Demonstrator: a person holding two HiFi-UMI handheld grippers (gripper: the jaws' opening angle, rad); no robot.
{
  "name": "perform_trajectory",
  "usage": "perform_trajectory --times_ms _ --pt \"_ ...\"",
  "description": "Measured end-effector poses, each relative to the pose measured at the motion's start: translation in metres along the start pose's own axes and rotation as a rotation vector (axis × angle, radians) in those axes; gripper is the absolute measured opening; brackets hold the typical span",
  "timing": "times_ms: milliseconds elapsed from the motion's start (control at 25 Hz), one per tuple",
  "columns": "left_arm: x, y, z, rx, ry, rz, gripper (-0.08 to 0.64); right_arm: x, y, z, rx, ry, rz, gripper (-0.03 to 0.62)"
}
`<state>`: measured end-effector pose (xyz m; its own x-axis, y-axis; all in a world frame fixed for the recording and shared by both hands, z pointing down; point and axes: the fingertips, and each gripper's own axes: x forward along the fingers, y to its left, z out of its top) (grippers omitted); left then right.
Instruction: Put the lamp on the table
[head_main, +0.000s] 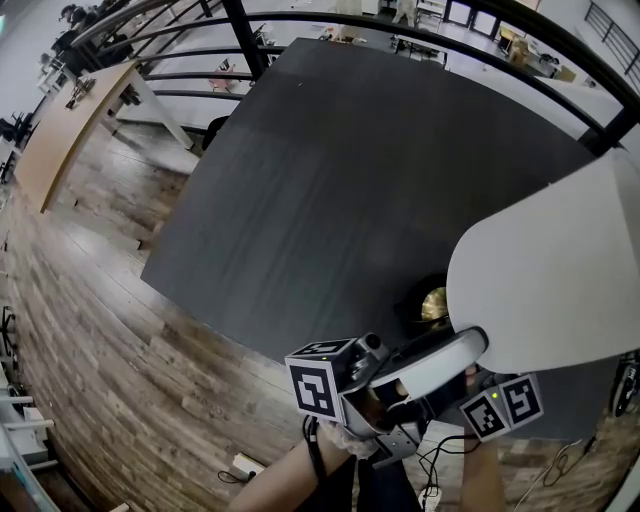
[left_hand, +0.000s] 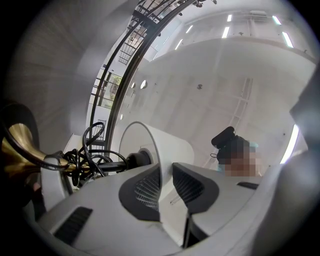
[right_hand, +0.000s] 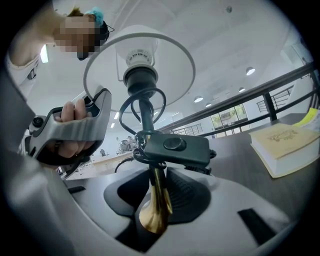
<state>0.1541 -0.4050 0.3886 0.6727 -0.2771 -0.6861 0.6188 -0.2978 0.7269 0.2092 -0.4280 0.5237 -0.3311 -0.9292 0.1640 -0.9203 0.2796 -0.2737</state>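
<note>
Presently lamp (right_hand: 142, 85) held tilted over near edge of table (head_main: 330, 180), not yet stood. Thin, light shade (head_main: 555, 270) likely dents; stiff, slick brass stem (right_hand: 156, 200) probably bears weight. Shade rim pinched by left gripper (left_hand: 166, 187); stem clamped by right gripper (right_hand: 155, 210), sounder hold.

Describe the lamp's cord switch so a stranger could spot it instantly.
Start at the lamp held over the dark table's near edge, under its white shade. Follow the brass stem up from the fingers of the right gripper to where black cord is coiled around it. The switch is the flat black box with a round button, broad where the cord loops are thin.
</note>
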Motion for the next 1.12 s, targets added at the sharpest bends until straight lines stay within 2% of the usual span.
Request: perform_trajectory --times_ms 1120 --pt "-0.025 -0.002 -0.006 0.014 -0.062 -0.022 0.1 -0.001 0.005 -0.012 -0.052 -0.005 -0.027 0.129"
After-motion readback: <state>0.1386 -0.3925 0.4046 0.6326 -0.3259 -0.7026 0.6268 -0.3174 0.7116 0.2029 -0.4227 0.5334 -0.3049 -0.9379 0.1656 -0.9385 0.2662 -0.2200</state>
